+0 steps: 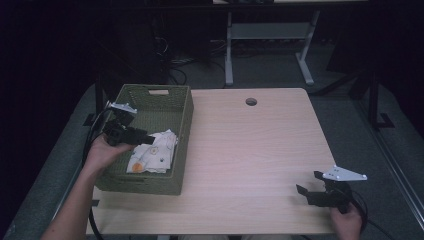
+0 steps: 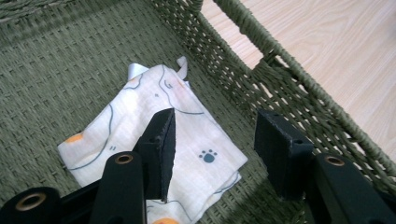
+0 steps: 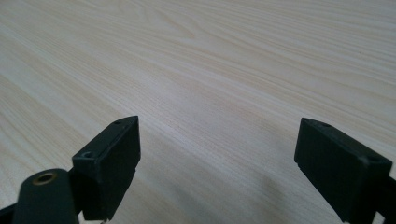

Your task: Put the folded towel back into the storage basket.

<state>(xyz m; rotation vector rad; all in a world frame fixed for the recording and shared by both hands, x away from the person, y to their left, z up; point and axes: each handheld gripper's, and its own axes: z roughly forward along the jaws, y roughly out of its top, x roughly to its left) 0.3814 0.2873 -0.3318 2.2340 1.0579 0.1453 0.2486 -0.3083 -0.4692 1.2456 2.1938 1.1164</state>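
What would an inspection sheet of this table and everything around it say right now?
Surface: pale wooden table, round hole near the far edge.
Job's things: folded printed cloth lying flat inside the green woven basket.
Clutter: nothing seen.
Grippers: left gripper above the cloth, jaws apart, nothing pinched; right gripper open over bare tabletop.
Cables: black cable trailing from the left gripper.
Surroundings: dark room, grey floor, white desk frame behind.

Folded printed cloth (image 2: 154,135) in basket (image 2: 289,74)
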